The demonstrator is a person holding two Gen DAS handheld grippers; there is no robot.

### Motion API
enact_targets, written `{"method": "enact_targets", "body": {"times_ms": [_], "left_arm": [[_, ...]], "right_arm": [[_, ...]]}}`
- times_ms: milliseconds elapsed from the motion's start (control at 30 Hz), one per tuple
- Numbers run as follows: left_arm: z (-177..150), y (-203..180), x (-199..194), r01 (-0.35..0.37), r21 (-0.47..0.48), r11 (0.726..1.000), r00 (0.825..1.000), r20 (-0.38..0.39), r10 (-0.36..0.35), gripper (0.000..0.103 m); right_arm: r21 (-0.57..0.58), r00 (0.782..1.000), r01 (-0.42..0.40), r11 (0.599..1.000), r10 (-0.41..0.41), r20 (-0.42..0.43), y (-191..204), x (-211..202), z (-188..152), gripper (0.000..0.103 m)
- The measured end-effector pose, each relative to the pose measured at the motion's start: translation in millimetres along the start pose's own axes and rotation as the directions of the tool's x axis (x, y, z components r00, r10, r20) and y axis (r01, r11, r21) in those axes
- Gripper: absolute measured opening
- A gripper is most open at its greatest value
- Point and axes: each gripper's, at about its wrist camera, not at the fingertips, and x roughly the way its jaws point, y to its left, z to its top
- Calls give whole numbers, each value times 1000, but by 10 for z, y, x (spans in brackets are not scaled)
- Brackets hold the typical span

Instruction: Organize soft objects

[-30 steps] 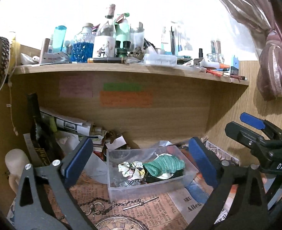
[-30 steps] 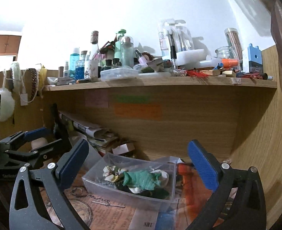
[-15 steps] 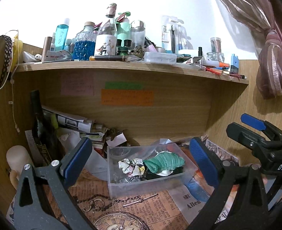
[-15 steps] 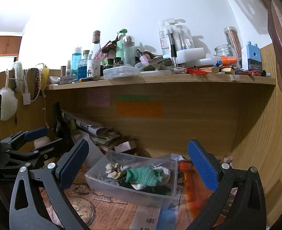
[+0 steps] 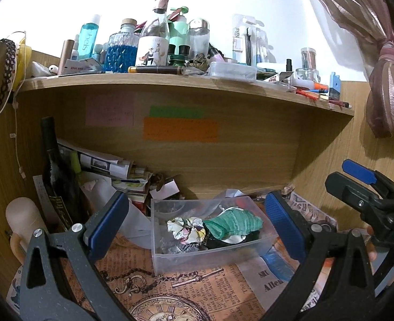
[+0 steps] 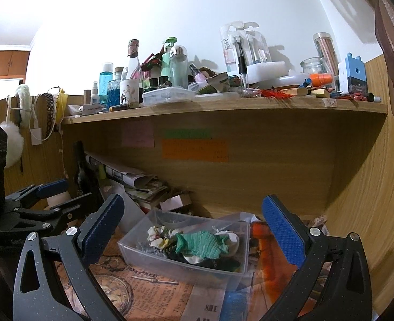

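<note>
A clear plastic bin (image 5: 159,254) (image 6: 132,251) sits on the newspaper-covered desk under the shelf. In it lie a green ribbed cloth (image 5: 233,223) (image 6: 201,243), a floral scrunchie (image 5: 186,230) (image 6: 158,235) and dark soft items. My left gripper (image 5: 194,222) is open and empty, held back from the bin with the bin between its blue pads. My right gripper (image 6: 191,224) is open and empty too, facing the same bin from the right. Each gripper shows in the other's view: the right one (image 5: 363,184), the left one (image 6: 49,195).
A wooden shelf (image 5: 170,80) above is crowded with bottles and jars. A dark wine bottle (image 5: 57,176) and stacked papers (image 5: 103,163) stand at the back left. A curtain (image 5: 384,80) hangs at the right. A pocket-watch chain (image 5: 183,278) lies before the bin.
Both grippers have drawn back and tilted up slightly, so the bin sits lower and smaller in view. Both stay open and empty.
</note>
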Motion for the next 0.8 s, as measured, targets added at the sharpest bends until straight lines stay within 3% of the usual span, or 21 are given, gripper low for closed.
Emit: {"method": "enact_targets", "body": {"times_ms": [800], "left_arm": [[-5,55,44,7,-7,1000,1000,-14,-7,103]], "right_arm": [[12,1000,2,1000,-2,-7,5,26,-25,103]]}}
